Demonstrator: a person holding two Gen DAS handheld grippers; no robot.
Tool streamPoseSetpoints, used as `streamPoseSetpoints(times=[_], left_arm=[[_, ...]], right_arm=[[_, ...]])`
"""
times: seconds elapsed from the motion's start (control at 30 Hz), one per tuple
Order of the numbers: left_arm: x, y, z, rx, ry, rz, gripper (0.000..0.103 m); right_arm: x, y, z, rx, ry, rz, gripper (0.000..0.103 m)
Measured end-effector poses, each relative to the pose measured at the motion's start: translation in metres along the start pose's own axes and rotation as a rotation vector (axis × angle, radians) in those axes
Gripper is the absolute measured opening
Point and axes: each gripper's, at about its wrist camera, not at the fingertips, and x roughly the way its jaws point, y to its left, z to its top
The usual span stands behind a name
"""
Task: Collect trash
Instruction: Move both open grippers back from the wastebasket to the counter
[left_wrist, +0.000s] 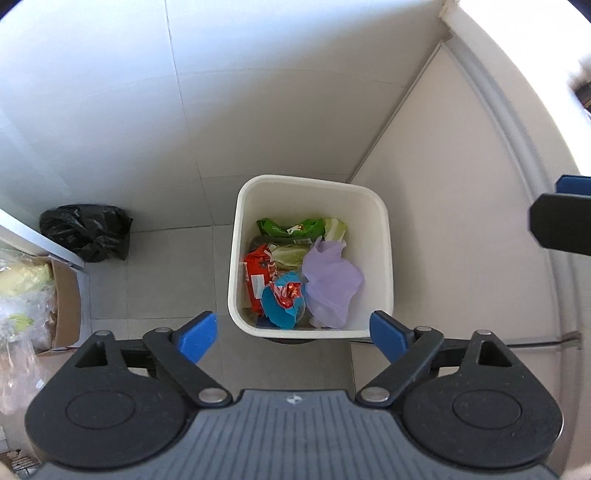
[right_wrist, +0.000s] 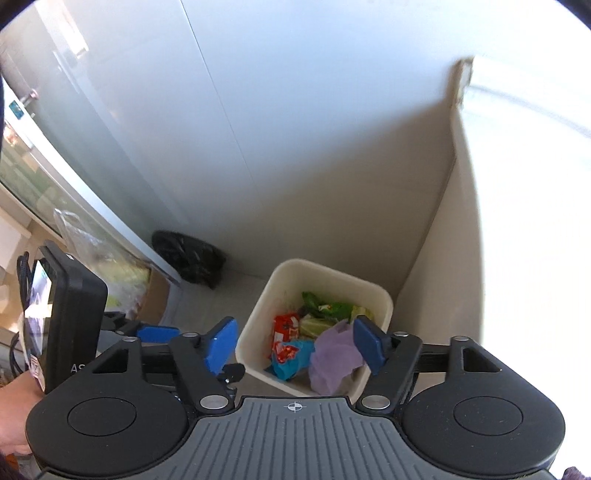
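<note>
- Left wrist view: the left gripper (left_wrist: 293, 334) stands released and empty, its blue pads wide apart above the near rim of the white bin (left_wrist: 384, 266).
- The trash is already inside the bin: a purple bag (left_wrist: 330, 284) at 3 o'clock of the pile, a red wrapper (left_wrist: 258, 275) at 9 o'clock, a blue wrapper (left_wrist: 284, 302) at 6 o'clock, and a green packet (left_wrist: 291, 226) at 12 o'clock.
- As a risk, I judge that the purple bag, which lies high and loose on the pile, may slide over the rim if a finger catches it.
- A black bag (left_wrist: 88, 230) sits on the floor at 9 o'clock of the bin, well apart from it, and a cardboard box (left_wrist: 68, 302) stands at 8 o'clock near the frame edge.
- Right wrist view: the right gripper (right_wrist: 295, 345) is also released and holds nothing; its right pad shows in front of the purple bag (right_wrist: 332, 360).
- The bin (right_wrist: 258, 332) stands in a corner, with a beige panel (right_wrist: 424, 258) close at 3 o'clock, so a wide sideways move may knock it.
- At 9 o'clock the other gripper is very near, so the two may collide.
- The view is blurred here, so I cannot tell if the black bag (right_wrist: 188, 256) is tied.
</note>
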Motion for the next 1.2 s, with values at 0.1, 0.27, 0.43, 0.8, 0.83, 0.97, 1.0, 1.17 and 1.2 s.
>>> streamPoseSetpoints(times=[0.1, 0.27, 0.43, 0.8, 0.83, 0.97, 1.0, 1.17, 1.2], left_arm=[[-0.019, -0.009, -0.003, 0.021, -0.026, 0.017, 0.096], [-0.046, -0.024, -0.002, 0.053, -0.065, 0.004, 0.1], [-0.071, -0.044, -0.002, 0.109, -0.112, -0.018, 0.102], [-0.101, -0.101, 0.009, 0.245, -0.183, -0.065, 0.102], [-0.101, -0.107, 0.011, 0.258, -0.186, -0.07, 0.102], [-0.107, -0.132, 0.021, 0.309, -0.204, -0.088, 0.102], [-0.107, -0.138, 0.023, 0.318, -0.206, -0.092, 0.102], [-0.105, -0.177, 0.038, 0.388, -0.22, -0.116, 0.102], [-0.105, -0.186, 0.041, 0.406, -0.226, -0.116, 0.102]], right_arm=[[-0.024, -0.001, -0.004, -0.007, -0.043, -0.021, 0.079], [-0.06, -0.007, -0.014, -0.01, -0.109, -0.06, 0.087], [-0.087, -0.021, -0.028, -0.018, -0.154, -0.129, 0.09], [-0.135, -0.086, -0.063, 0.114, -0.225, -0.269, 0.093], [-0.138, -0.093, -0.066, 0.13, -0.229, -0.279, 0.093], [-0.149, -0.123, -0.078, 0.196, -0.247, -0.33, 0.093], [-0.152, -0.131, -0.081, 0.213, -0.252, -0.347, 0.093], [-0.167, -0.174, -0.095, 0.315, -0.302, -0.408, 0.094], [-0.173, -0.184, -0.102, 0.337, -0.315, -0.417, 0.094]])
